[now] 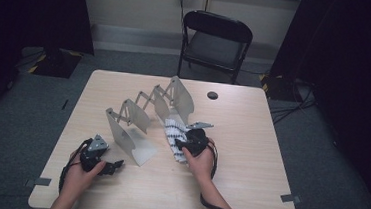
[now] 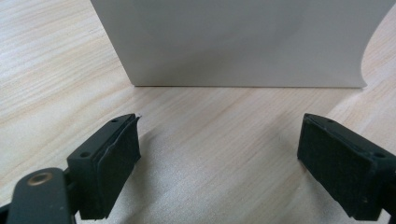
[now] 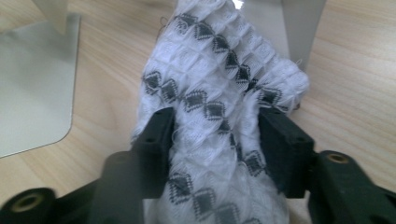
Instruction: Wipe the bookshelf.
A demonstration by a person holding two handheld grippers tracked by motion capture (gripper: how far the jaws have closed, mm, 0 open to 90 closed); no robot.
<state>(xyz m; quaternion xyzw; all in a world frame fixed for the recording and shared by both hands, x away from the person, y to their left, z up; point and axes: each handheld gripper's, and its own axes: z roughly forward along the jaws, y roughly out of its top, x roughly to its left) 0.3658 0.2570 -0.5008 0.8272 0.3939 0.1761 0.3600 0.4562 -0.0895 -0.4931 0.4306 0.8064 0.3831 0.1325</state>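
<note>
Wooden table (image 1: 249, 154) carries an expanding metal rack (image 1: 145, 114), its upright plates joined by scissor links and running diagonally from front left to back right. Task thing: a white knitted cloth (image 3: 219, 93) with rows of black diamond motifs, lying bunched on the tabletop just beside the rack's far-end plates, at the right side of the rack. Right gripper (image 3: 217, 140) is down on the cloth; its jaws stand at a middling width with the cloth bunched between them and both pads pressing into the fabric, so it reads as a grip. Left gripper (image 2: 219, 154) rests low near the table's front left, jaws wide apart with bare wood between them, facing the nearest rack plate (image 2: 243, 42). Judgement on handling: cloth is light, soft, limp, stretchy; no fragility, little slip on rubber pads, but it will sag and trail, and loose yarn may snag on plate edges. Best held on a gathered fold, not a single layer. No brand, label or legible writing seen on anything
</note>
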